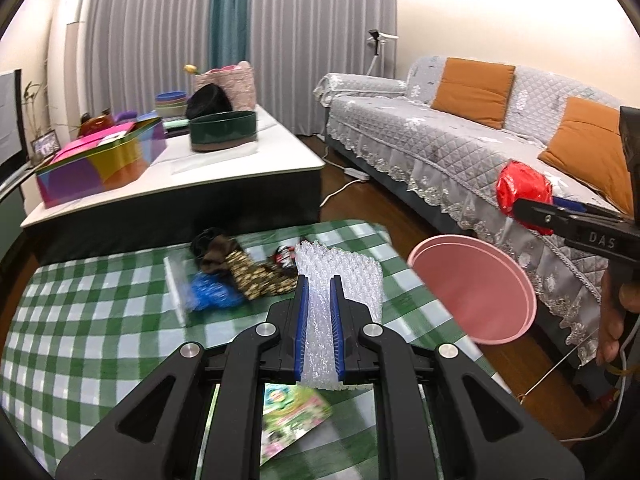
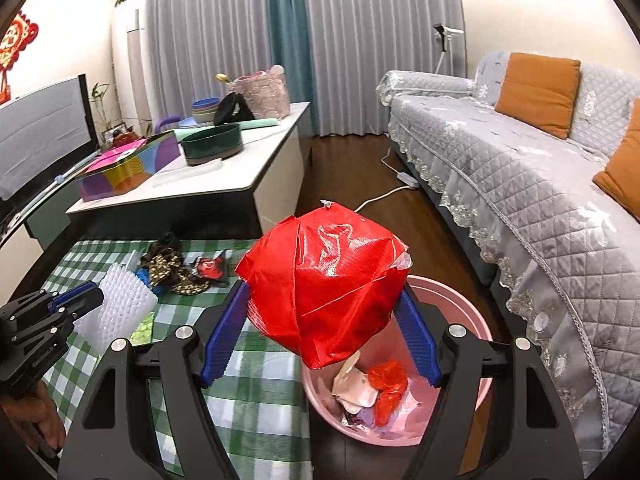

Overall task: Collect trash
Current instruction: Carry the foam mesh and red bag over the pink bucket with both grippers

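My left gripper (image 1: 319, 280) is shut on a sheet of clear bubble wrap (image 1: 340, 264), held above the green checked tablecloth (image 1: 100, 320). From the right wrist view, the same left gripper (image 2: 86, 294) and bubble wrap (image 2: 124, 304) are at the lower left. My right gripper (image 2: 323, 289) stands wide, its blue pads pressed on a crumpled red plastic bag (image 2: 324, 248) over the pink bin (image 2: 460, 308). The bin holds several scraps (image 2: 372, 392). On the cloth lie a blue wrapper (image 1: 212, 292), a leopard-print wrapper (image 1: 256, 280) and a green-pink packet (image 1: 292, 412).
Behind the cloth stands a white low table (image 1: 280, 148) with a colourful box (image 1: 100, 160) and a dark green round tin (image 1: 222, 130). A grey quilted sofa (image 2: 540, 200) runs along the right. A power strip and cord (image 2: 404, 178) lie on the dark floor.
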